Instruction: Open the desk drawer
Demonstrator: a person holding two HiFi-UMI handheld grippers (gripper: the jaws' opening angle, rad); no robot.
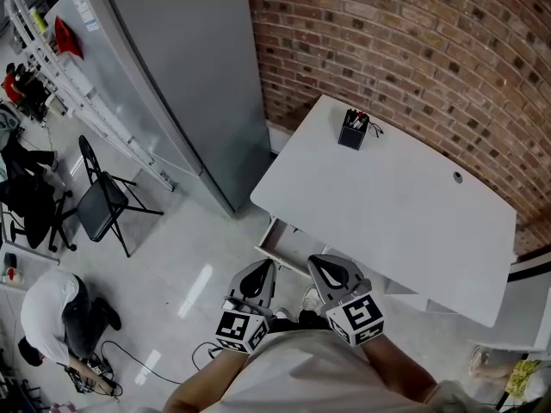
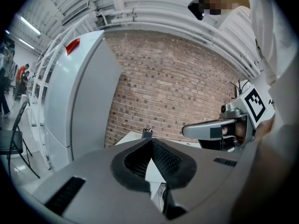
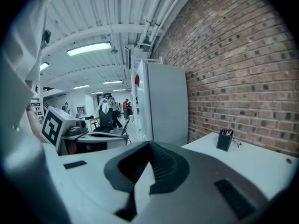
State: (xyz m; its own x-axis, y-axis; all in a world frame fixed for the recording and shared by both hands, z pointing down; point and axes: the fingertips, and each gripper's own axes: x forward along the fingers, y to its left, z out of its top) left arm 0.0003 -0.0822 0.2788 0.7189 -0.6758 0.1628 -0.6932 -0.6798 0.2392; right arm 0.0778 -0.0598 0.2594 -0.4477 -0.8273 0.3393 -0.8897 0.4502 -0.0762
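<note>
The white desk [image 1: 405,205] stands against the brick wall. At its near left edge a shallow white drawer [image 1: 282,243] sticks out from under the top. My left gripper [image 1: 261,267] and right gripper [image 1: 326,263] are held side by side close to my body, just short of the drawer and touching nothing. In the left gripper view the left gripper [image 2: 150,142] has its tips together with nothing between them. In the right gripper view the right gripper [image 3: 149,144] is likewise shut and empty. Each gripper shows in the other's view: the right gripper [image 2: 188,130] and the left gripper [image 3: 96,135].
A black pen holder [image 1: 352,132] stands at the desk's far corner with glasses [image 1: 375,129] beside it. A tall grey cabinet [image 1: 185,67] stands left of the desk. A folding chair [image 1: 102,198] and a crouching person [image 1: 52,312] are on the floor at left.
</note>
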